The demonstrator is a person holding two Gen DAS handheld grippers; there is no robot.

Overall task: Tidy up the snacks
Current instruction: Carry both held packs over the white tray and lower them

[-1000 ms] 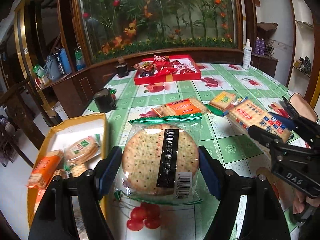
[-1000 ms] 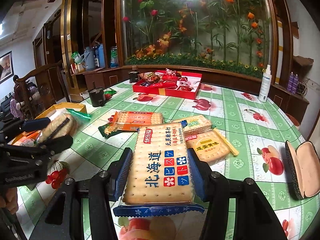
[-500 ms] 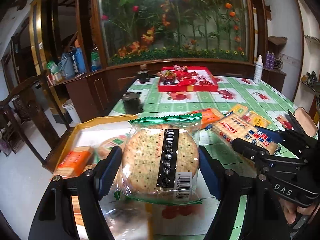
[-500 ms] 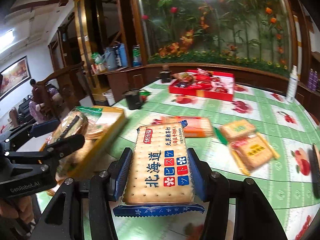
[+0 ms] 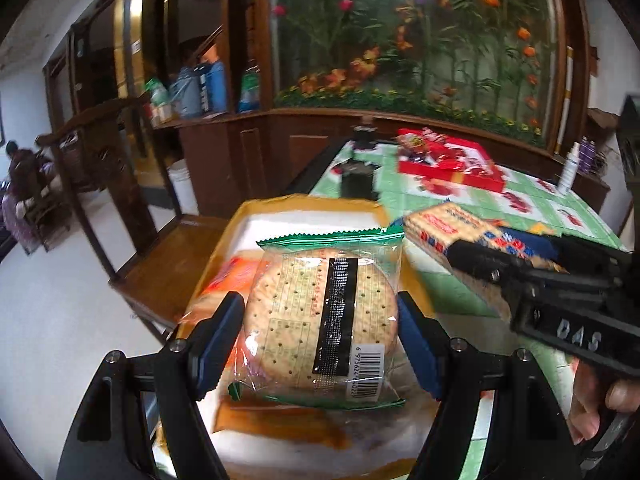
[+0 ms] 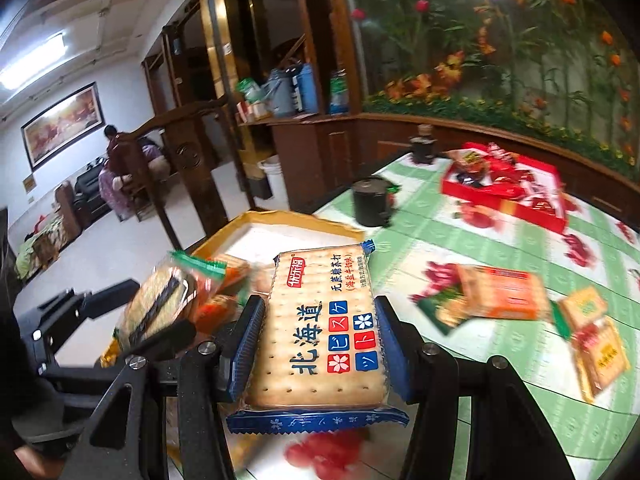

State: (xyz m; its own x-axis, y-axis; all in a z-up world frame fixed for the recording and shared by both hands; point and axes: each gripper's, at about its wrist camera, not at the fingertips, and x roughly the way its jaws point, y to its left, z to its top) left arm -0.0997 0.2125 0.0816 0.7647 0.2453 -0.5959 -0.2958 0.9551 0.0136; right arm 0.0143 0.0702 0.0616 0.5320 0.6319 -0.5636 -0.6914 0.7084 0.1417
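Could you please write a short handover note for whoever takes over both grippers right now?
Left gripper: shut on the round cracker pack, held over the yellow tray.
Right gripper: shut on the rectangular cracker pack, held at the tray's right edge.
Done: a few packs, including an orange one, already lie in the tray.
Left: set both held packs into the tray, then collect the orange pack and the yellow packs lying loose on the green tablecloth. The red box at the far side holds other snacks.
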